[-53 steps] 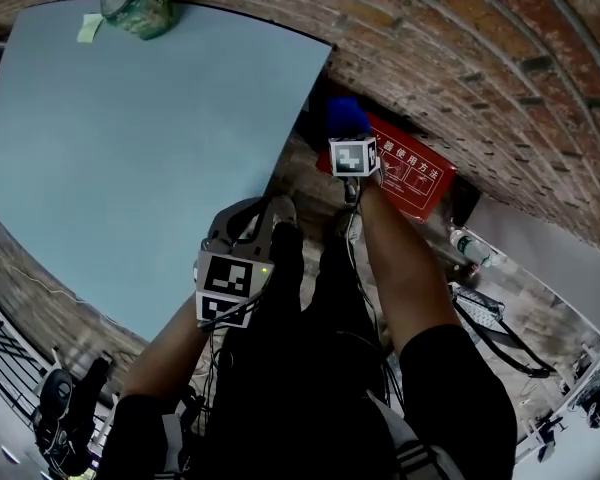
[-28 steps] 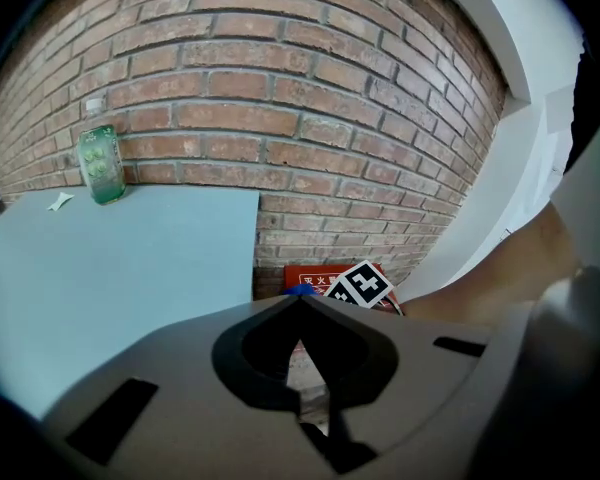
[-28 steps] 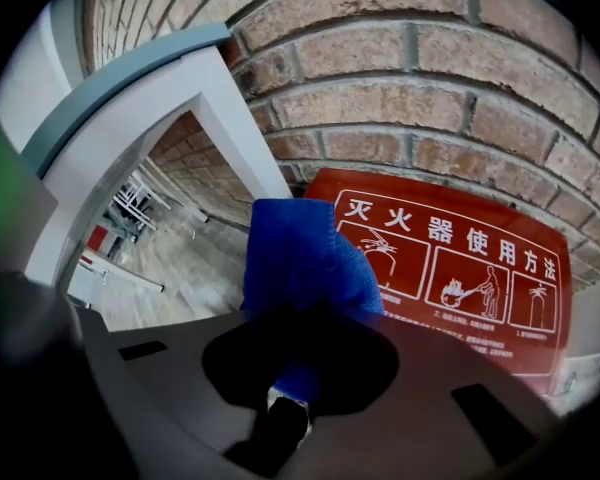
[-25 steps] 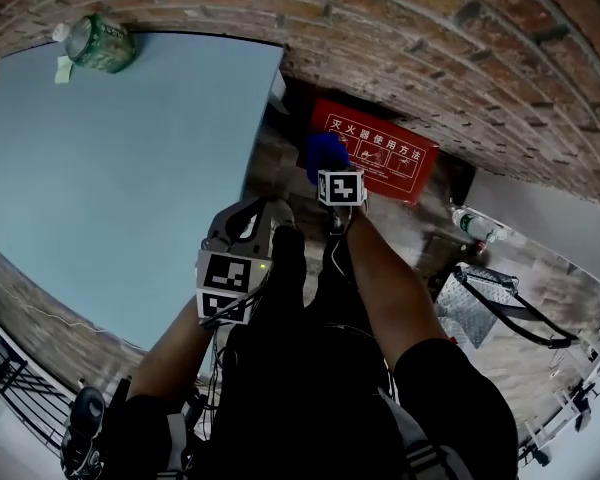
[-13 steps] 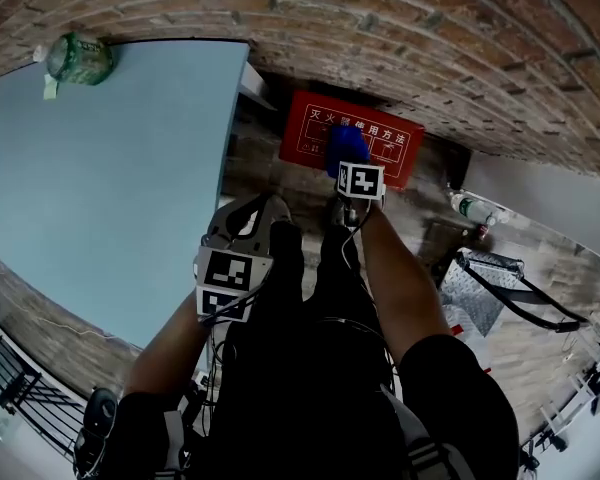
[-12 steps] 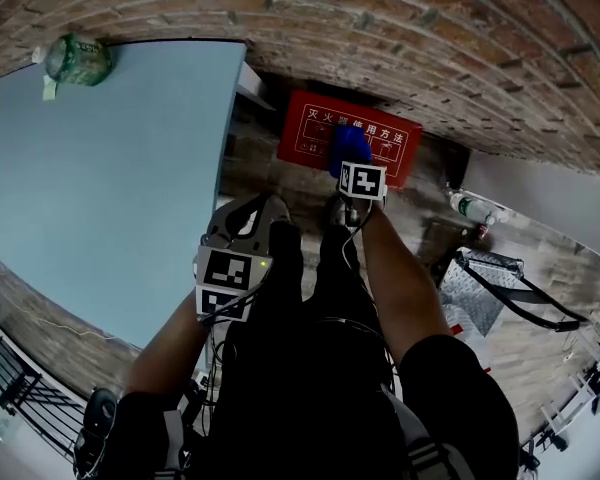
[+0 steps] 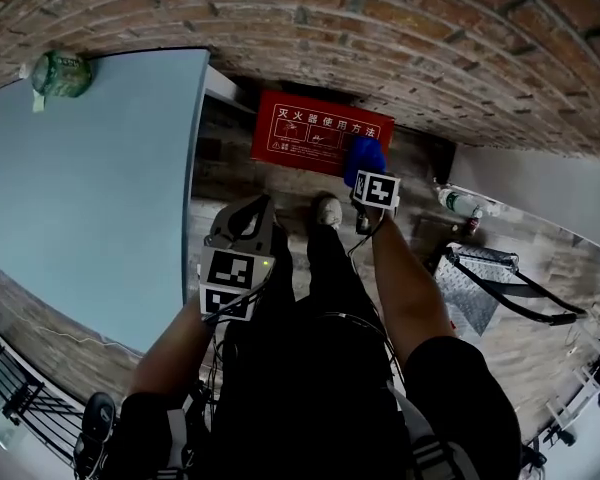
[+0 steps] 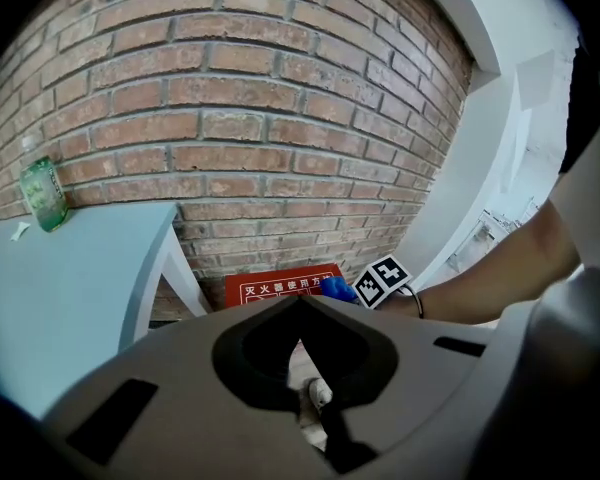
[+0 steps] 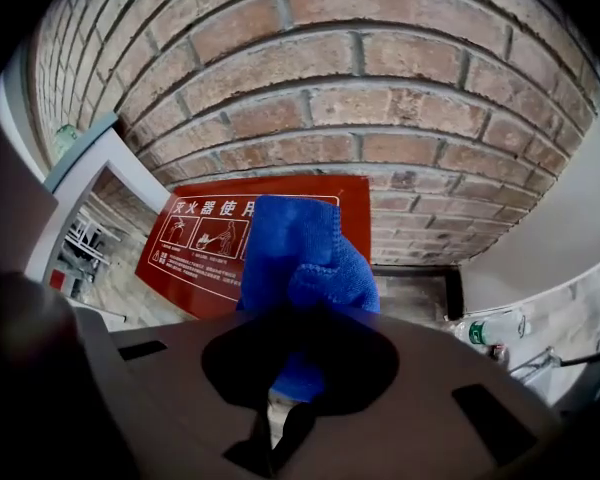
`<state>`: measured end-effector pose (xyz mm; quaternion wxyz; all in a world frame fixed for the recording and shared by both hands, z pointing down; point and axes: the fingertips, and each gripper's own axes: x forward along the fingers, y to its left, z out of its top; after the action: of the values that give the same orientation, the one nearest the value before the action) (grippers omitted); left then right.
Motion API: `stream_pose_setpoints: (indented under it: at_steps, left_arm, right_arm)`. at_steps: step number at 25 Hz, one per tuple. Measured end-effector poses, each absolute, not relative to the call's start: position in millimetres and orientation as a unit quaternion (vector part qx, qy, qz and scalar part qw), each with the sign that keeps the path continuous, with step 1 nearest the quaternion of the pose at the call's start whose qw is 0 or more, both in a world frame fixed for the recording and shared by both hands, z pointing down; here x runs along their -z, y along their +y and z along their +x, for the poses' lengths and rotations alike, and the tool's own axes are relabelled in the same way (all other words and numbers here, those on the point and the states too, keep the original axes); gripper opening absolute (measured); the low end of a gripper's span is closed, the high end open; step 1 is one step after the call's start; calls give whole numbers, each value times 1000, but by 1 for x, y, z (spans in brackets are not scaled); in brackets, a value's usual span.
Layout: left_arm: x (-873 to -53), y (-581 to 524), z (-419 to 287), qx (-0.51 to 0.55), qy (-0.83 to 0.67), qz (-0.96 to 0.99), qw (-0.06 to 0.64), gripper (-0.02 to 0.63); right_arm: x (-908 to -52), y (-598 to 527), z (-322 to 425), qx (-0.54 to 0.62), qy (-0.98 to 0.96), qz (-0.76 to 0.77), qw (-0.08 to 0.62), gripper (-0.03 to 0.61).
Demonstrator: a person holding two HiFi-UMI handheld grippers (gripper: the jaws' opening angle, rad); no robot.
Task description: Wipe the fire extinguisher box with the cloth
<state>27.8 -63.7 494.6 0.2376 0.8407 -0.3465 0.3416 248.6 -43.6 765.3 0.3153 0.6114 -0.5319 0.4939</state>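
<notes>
The red fire extinguisher box (image 7: 310, 134) stands on the floor against the brick wall, with white print on its front. My right gripper (image 7: 367, 171) is shut on a blue cloth (image 7: 364, 157), which lies over the box's right end. In the right gripper view the cloth (image 9: 298, 253) bunches out of the shut jaws and covers the right part of the red front (image 9: 205, 253). My left gripper (image 7: 250, 218) hangs lower left, away from the box, shut with nothing in it. The left gripper view shows the box (image 8: 275, 289) and cloth (image 8: 338, 288) beyond it.
A light blue table (image 7: 90, 188) fills the left side, with a green bottle (image 7: 60, 72) at its far corner. A plastic bottle (image 7: 458, 204) lies on the floor right of the box, near a metal frame (image 7: 490, 278). The person's shoe (image 7: 328, 210) stands before the box.
The right gripper has carried the blue cloth along the box's front, from its left end to its right end. The left gripper has stayed where it was.
</notes>
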Motion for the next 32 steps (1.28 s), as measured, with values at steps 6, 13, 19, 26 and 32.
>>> stream_pose_setpoints:
  at_steps: [6,13,19,26,32]
  left_arm:
    - [-490,-53,53,-342,-337,846,231,6]
    - [-489,-52,36,-340,-356,835,243,6]
    - [-499,-54,3,-342,-375,822,258,6]
    - [-514,-56,-36,-346,-396,803,281,6]
    - [-521,-64,-52,-344,-400,799,289,6]
  right_arm:
    - [-766,-26,265,-501,-524,612,316,48]
    - [-764,-34,252,-471,-537,602,358,48]
    - [-774,-70,184,-452,-596,547,376,48]
    - [-771,-122,107,-456,-611,525,378,48]
    - [-767,-158,91,-464,-607,529,369,49]
